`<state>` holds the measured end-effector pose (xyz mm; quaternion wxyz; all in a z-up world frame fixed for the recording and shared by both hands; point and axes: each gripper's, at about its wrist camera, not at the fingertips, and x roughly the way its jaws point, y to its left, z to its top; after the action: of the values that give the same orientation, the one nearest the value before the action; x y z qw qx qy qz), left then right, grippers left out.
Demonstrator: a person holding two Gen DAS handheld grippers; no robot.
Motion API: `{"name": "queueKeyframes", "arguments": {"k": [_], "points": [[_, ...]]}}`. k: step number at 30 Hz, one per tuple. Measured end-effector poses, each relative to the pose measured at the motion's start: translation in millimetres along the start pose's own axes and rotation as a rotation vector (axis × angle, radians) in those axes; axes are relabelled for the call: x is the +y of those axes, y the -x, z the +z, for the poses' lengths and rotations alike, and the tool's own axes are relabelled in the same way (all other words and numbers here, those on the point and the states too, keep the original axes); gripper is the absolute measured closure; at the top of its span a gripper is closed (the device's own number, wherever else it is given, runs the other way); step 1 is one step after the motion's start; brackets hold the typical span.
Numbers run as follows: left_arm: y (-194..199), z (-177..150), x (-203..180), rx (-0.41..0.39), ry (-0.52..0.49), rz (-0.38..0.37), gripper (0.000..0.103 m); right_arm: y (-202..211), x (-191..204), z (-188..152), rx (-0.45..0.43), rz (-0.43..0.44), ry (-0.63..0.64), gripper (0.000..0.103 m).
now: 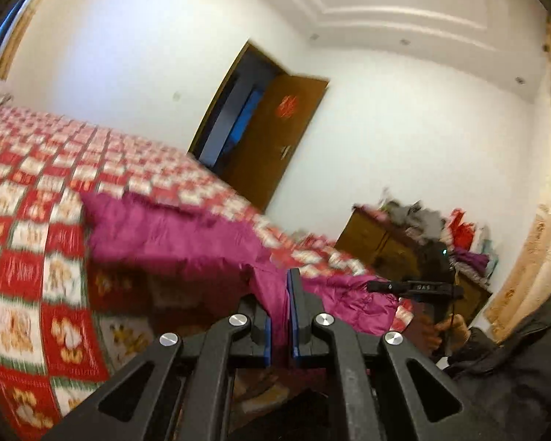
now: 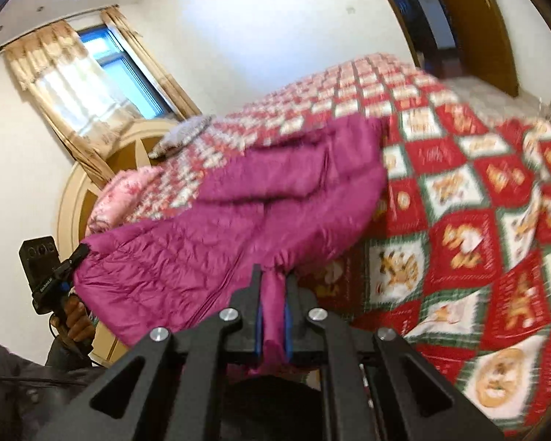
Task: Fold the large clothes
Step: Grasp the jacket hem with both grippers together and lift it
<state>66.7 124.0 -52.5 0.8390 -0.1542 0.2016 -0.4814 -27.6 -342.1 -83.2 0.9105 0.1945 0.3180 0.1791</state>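
Both tools are clamped on the magenta down jacket (image 2: 216,228): left tool (image 1: 280,316), right tool (image 2: 273,316). It looks light, puffy and slippery, so you should keep your holds at the gathered hem.

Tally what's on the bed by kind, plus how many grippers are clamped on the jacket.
Magenta puffer jacket: 1
Red checked bedspread: 1
Pink floral quilt: 1
Grey pillow: 1
Grippers shut on the jacket: 2, left gripper and right gripper
Total: 6
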Motion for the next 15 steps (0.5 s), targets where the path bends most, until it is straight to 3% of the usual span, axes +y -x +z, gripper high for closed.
{"name": "queueKeyframes", "arguments": {"k": [3,7,15], "points": [[7,21,-3,-0.035,-0.021,0.033,0.097,20,3,16,-0.073,0.03,-0.017,0.092],[-10,61,22,-0.043,0.029,0.151,0.096,17,0,50,-0.144,0.045,-0.038,0.092],[-88,117,112,0.017,0.137,0.396,0.096,-68,-15,153,-0.183,-0.074,-0.031,0.092]]}}
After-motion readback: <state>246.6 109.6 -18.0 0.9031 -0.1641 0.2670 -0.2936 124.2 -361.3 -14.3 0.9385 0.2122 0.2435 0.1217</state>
